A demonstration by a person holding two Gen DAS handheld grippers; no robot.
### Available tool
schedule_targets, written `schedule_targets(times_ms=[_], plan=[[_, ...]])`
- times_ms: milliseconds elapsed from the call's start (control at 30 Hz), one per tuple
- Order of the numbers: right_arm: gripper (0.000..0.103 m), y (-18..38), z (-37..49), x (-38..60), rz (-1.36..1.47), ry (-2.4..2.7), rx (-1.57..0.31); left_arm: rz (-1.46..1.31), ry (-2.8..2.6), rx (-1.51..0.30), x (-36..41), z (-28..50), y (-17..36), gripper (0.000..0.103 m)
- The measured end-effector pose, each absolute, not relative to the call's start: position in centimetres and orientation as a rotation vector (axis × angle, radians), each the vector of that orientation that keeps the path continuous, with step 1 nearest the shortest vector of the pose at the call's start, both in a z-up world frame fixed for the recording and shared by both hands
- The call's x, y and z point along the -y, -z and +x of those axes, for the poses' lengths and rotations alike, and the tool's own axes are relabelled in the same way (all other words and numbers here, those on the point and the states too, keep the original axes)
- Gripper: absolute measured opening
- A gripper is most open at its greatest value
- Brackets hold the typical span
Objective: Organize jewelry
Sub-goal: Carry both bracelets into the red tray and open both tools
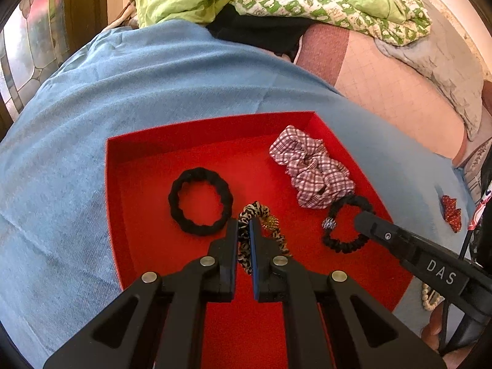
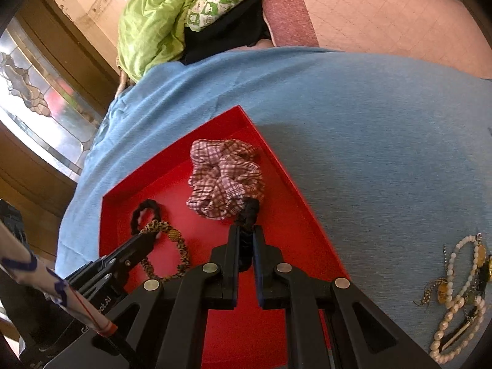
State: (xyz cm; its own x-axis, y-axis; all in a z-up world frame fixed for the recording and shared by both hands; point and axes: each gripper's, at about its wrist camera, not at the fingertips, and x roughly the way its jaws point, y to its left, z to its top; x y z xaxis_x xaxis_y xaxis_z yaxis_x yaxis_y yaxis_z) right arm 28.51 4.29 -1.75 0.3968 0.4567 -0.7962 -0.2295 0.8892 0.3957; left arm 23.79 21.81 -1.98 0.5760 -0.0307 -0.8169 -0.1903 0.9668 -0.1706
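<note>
Resting inside the red tray (image 1: pixel 147 141) on the blue cloth (image 1: pixel 92 98), both tools are clamped on hair ties. The left tool (image 1: pixel 245 230) pinches the leopard-print scrunchie (image 1: pixel 255 210), whose loop stretches away toward the tray's middle. The right tool (image 2: pixel 246 240) grips the thin black beaded tie (image 2: pixel 249 212), lying lengthwise between its fingers, touching the plaid scrunchie (image 2: pixel 224 178).

The pearl necklace (image 1: pixel 430 299) lies mostly hidden behind the right tongs (image 1: pixel 361 215).
</note>
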Motion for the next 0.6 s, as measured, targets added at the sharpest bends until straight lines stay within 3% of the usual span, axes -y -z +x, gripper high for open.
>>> schedule_targets(times_ms=[233, 300, 367, 600], plan=[[0.011, 2.7, 29.0, -4.8, 0.231, -0.43, -1.103, -0.258, -0.105, -0.955, -22.1, 23.7, 2.1, 0.009], [0.011, 2.7, 29.0, -4.6, 0.242, -0.436, -1.108, -0.254, -0.108, -0.953, -22.1, 23.7, 2.0, 0.024], [0.012, 2.5, 29.0, -4.4, 0.243, -0.434, -1.107, -0.253, -0.114, -0.939, -22.1, 23.6, 1.8, 0.032], [0.014, 1.3, 27.7, -3.0, 0.266, -0.453, -1.082, -0.254, -0.119, -0.906, -21.8, 23.2, 0.7, 0.032]])
